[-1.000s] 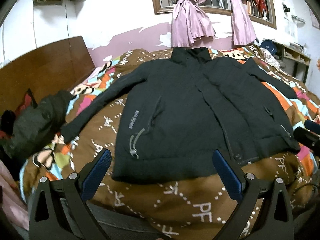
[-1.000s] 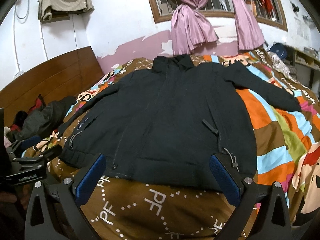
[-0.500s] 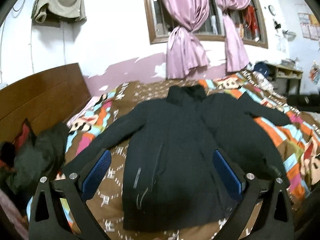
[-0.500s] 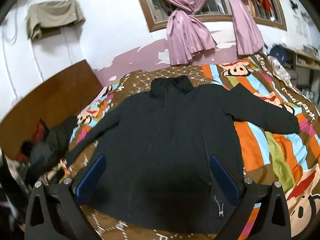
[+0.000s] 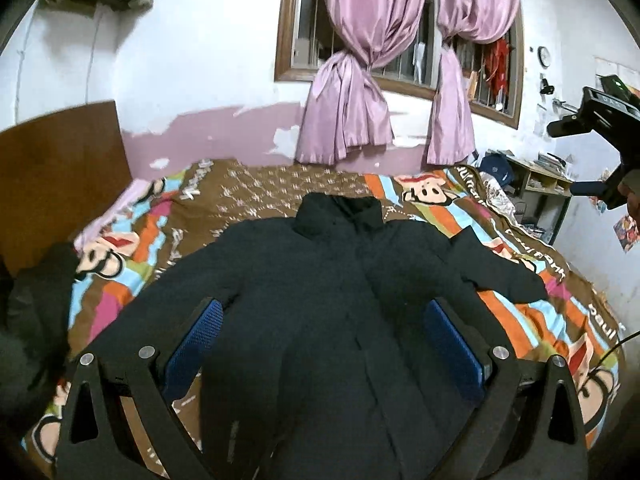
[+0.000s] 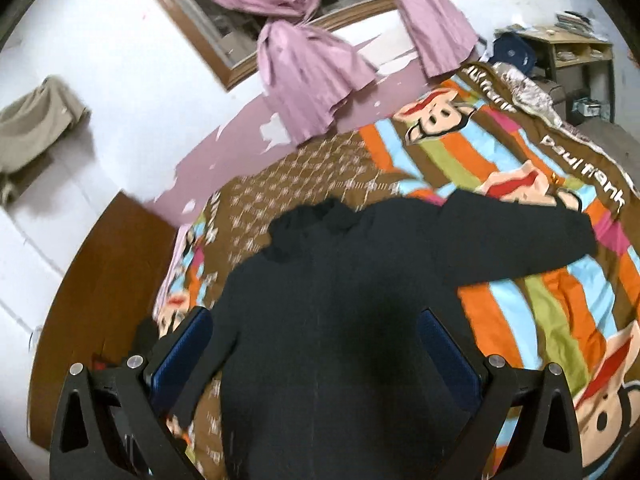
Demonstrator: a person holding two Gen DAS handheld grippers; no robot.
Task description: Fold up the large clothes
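Observation:
A large black jacket [image 5: 320, 300] lies flat and face up on the bed, collar toward the far wall, both sleeves spread out; it also shows in the right wrist view [image 6: 344, 320]. My left gripper [image 5: 324, 344] is open and empty, held above the jacket's middle. My right gripper [image 6: 316, 356] is open and empty, raised above the jacket's body, with the right sleeve [image 6: 520, 240] stretched out to the right. The right gripper's body [image 5: 600, 136] shows high at the right edge of the left wrist view.
A colourful cartoon bedspread [image 5: 520, 320] covers the bed. A dark garment heap [image 5: 28, 320] lies at the left by the wooden headboard [image 5: 60, 168]. Pink curtains [image 5: 348, 112] hang at the window. A shelf unit [image 6: 580, 68] stands far right.
Both grippers have risen from the jacket's hem and moved forward over it. The right gripper has tilted, so its view now looks down on the jacket at an angle.

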